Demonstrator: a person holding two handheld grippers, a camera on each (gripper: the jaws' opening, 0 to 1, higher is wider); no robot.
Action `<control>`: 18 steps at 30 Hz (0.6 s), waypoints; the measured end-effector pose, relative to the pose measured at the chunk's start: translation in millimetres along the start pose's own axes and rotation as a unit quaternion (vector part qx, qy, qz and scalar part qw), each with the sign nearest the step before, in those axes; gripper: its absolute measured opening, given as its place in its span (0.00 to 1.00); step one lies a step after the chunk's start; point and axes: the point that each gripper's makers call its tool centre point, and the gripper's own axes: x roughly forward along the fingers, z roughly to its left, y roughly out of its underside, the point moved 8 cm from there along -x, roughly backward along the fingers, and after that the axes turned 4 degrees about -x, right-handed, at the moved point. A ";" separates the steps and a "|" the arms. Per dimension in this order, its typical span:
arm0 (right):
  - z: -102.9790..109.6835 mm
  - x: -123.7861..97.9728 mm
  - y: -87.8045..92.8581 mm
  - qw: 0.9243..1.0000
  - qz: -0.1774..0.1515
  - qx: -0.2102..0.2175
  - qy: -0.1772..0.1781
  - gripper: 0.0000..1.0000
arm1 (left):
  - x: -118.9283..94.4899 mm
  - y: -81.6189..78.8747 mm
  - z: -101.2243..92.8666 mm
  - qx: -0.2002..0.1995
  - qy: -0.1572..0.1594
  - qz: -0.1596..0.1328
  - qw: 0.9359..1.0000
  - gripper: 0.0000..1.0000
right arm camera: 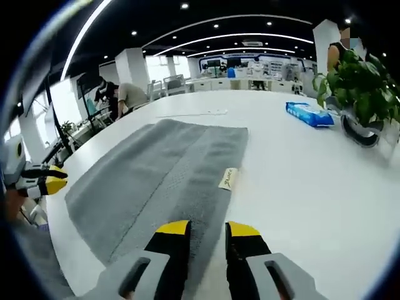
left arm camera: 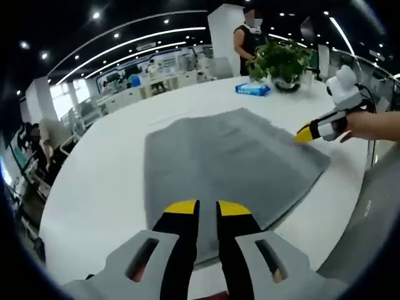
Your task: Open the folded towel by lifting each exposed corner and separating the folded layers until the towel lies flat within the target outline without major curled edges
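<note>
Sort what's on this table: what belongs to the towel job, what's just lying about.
Job: towel, left gripper, right gripper.

Lying about: blue wipes pack, potted plant, both at the far side of the table, well clear of the towel.

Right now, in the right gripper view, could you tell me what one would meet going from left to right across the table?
Left gripper → grey towel → towel's label → blue wipes packet → potted plant.

An open-plan office. Long ceiling light strips (right arm camera: 250, 39) run above rows of desks (left arm camera: 134, 94). A potted plant (left arm camera: 281, 62) stands on the white table (right arm camera: 300, 169).
</note>
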 end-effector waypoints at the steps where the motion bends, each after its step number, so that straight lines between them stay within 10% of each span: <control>1: -0.6 0.7 1.5 1.000 0.004 0.006 0.000 0.19 | 2.9 -0.2 -1.9 -0.002 0.001 0.001 1.000 0.11; 18: 11.6 -6.3 -12.6 0.998 -0.045 0.022 -0.023 0.03 | 13.9 -5.9 -25.3 -0.046 0.058 -0.029 0.997 0.13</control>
